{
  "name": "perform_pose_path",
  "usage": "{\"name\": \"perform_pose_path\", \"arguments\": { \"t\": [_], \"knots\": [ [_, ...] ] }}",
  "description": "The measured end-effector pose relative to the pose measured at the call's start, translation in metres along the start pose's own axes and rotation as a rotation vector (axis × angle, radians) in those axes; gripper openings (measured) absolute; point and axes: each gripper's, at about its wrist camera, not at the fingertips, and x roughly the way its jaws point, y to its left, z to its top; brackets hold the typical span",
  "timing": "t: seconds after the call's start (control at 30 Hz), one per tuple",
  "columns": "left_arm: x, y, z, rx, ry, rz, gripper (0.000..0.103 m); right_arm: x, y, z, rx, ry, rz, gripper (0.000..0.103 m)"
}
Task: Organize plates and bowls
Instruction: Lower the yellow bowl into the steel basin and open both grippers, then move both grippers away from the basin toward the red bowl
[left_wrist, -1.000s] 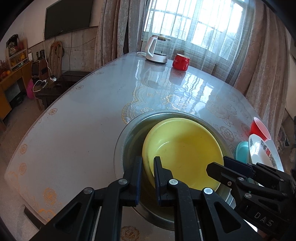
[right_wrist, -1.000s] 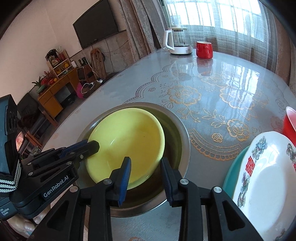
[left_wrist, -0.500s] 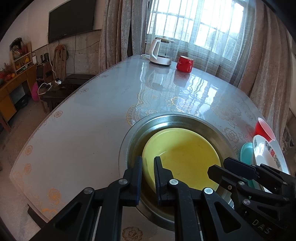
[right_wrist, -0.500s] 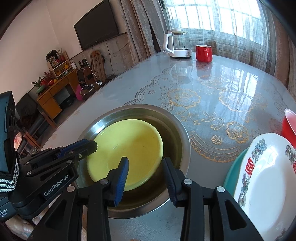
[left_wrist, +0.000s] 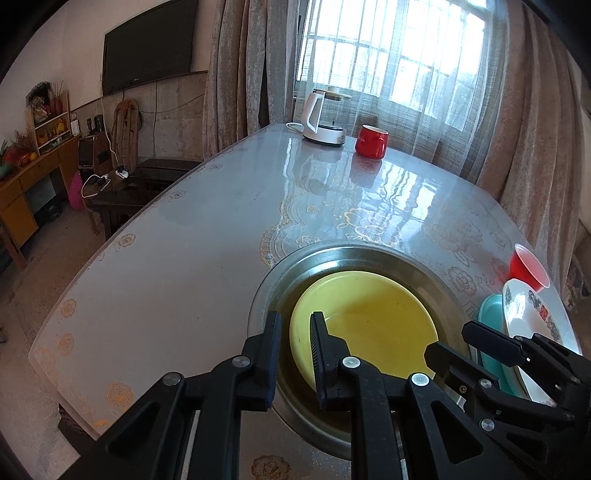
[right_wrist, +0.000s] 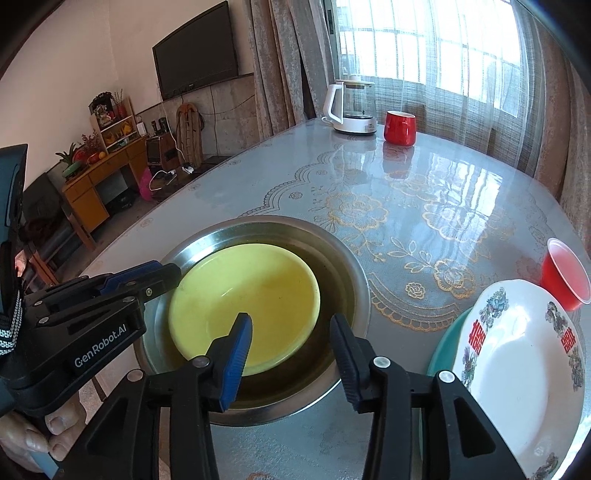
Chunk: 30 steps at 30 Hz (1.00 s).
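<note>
The left gripper (left_wrist: 293, 350) hung over the near left rim of the yellow bowl (left_wrist: 373, 317), its jaws opening, a narrow gap between them and the pads not pressing on the rim. The right gripper (right_wrist: 291, 354) stood over the bowl's near right edge, its jaws opening too, wide apart and gripping nothing. The yellow bowl lay flat inside the steel basin (right_wrist: 354, 273) on the table (right_wrist: 424, 192). To the right, a patterned white plate (right_wrist: 517, 369) rested on a teal dish (right_wrist: 443, 347), a red cup (right_wrist: 563, 278) just beyond them.
</note>
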Motion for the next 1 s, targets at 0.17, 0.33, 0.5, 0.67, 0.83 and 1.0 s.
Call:
{"name": "perform_pose_path", "arguments": {
  "t": [0.17,0.33,0.5,0.67,0.83,1.0],
  "knots": [
    [-0.004,-0.007,-0.001,0.018,-0.007,-0.006,0.018,-0.005,-0.003,0.0,0.008,-0.015,-0.005,0.046],
    [-0.009,-0.015,-0.001,0.047,-0.02,-0.005,0.022,-0.01,-0.015,-0.003,0.051,-0.025,-0.008,0.047],
    [-0.011,-0.025,-0.003,0.078,-0.021,-0.011,0.022,-0.017,-0.027,-0.006,0.1,-0.034,-0.016,0.05],
    [-0.014,-0.038,-0.004,0.123,-0.035,-0.011,0.022,-0.025,-0.039,-0.009,0.139,-0.048,-0.025,0.05],
    [-0.018,-0.053,-0.005,0.173,-0.047,-0.026,0.022,-0.036,-0.06,-0.01,0.198,-0.071,-0.044,0.05],
    [-0.019,-0.068,-0.005,0.217,-0.053,-0.046,0.022,-0.047,-0.097,-0.011,0.299,-0.09,-0.077,0.051]
  ]
}}
